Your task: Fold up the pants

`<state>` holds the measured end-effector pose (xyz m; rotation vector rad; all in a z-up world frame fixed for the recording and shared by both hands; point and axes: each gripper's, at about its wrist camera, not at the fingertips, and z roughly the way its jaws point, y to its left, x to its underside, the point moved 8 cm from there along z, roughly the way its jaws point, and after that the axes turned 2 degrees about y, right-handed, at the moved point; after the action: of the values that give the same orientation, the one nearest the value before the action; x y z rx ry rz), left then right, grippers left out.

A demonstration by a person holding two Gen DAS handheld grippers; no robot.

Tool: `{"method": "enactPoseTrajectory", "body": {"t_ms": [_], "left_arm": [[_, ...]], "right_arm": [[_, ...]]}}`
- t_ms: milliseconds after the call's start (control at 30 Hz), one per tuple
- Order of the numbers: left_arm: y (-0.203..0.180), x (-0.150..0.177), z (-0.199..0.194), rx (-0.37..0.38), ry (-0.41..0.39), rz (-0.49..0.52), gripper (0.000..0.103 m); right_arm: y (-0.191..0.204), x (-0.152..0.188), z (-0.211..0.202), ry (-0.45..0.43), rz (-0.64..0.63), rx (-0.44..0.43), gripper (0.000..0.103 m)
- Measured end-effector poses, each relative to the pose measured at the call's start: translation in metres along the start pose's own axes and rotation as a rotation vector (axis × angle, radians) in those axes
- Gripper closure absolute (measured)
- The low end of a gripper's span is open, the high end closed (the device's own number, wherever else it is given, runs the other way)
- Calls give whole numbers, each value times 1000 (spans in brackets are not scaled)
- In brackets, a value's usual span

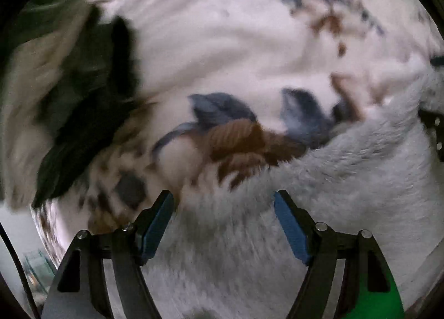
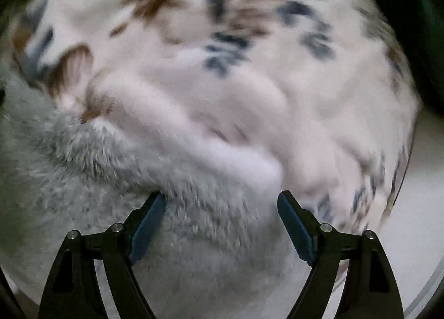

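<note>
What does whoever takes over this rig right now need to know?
Left gripper: jaws open, holding nothing, over the grey fleecy pants.
Right gripper: jaws open, holding nothing, over the same pants.
Pants lie on a white patterned blanket; dark clothes lie at the far left in the left view.
Done: frames are blurred, so no fold can be confirmed.
Left: grasp an edge of the pants and fold.

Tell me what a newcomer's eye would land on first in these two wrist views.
First, the fluffy grey pants, a fuzzy mass filling the lower part of both views right in front of the open left claw and open right claw. Next, the white bedspread beneath, blotched with brown and blue-grey, spreading across the upper part of each view. A dark green garment sits at the left in the left wrist view; everything is motion-blurred.
</note>
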<state>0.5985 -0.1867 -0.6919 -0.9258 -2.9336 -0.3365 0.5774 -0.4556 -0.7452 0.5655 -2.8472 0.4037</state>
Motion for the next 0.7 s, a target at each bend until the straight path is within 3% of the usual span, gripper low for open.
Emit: {"method": "enactPoseTrajectory", "body": {"t_ms": [67, 100, 133, 167, 200, 267, 400, 700], "left_arm": [[-6, -4, 19, 58, 33, 56, 39], [-9, -5, 22, 97, 26, 72, 44], [-10, -5, 21, 135, 18, 78, 56], [-11, -4, 20, 171, 11, 79, 72], [-12, -4, 18, 201, 0, 76, 78], [-11, -2, 13, 204, -48, 77, 89], [-13, 6, 2, 158, -122, 82, 98], [4, 36, -75, 175, -286, -102, 100]], "right_arm": [[4, -19, 10, 23, -40, 12, 20], [7, -18, 10, 25, -45, -3, 34], [10, -18, 12, 35, -34, -54, 45], [15, -16, 9, 36, -7, -114, 64], [17, -24, 11, 29, 13, -144, 77], [20, -19, 0, 8, 37, -176, 92], [10, 8, -22, -59, 123, -184, 94], [-9, 71, -92, -223, 282, -223, 95]]}}
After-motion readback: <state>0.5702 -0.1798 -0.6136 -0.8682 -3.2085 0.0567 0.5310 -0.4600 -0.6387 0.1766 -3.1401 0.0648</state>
